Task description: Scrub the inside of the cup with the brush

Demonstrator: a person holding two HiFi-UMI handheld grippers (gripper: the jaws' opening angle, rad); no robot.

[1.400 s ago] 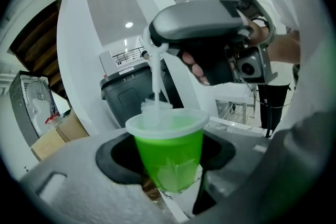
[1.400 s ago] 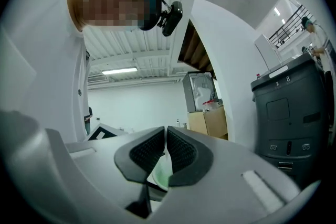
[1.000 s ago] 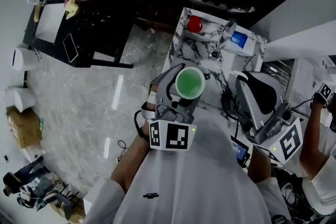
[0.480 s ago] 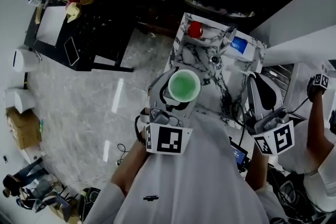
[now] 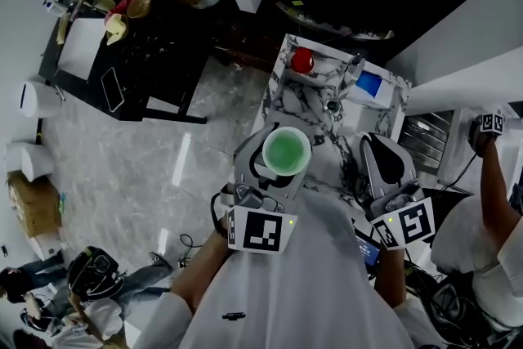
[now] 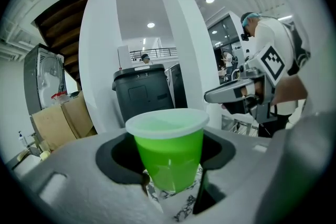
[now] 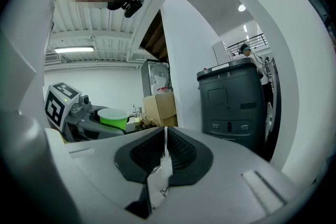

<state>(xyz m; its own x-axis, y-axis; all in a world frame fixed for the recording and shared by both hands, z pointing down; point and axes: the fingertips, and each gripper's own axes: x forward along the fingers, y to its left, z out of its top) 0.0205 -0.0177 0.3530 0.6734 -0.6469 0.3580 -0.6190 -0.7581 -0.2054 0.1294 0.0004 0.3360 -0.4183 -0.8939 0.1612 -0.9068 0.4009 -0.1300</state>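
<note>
Head view shows a person at a marble bench (image 5: pixel 288 90), a handheld gripper in each hand. The left gripper (image 5: pixel 282 139) has its fingers clamped around a green cup (image 6: pixel 168 157), which is held upright above the near end of the bench with its mouth open to the camera. The cup's pale-rimmed, translucent body appears empty; no liquid or foam can be made out inside.

Beside it, and apart from the cup, the right gripper (image 5: pixel 377 149) has its fingers drawn together, with only a thin pale sliver between the pads. Whether that sliver is a brush handle or bare gap cannot be told, and no brush head shows in any view. A small red object (image 5: pixel 302 60) and a blue item (image 5: pixel 369 83) lie at the far end of the bench.

Scrubbing looks not yet begun. To do it well, the left grip should likely keep the cup level and firm without crushing its thin wall, while the brush enters straight down through the mouth and sweeps around the inner side to the base.
</note>
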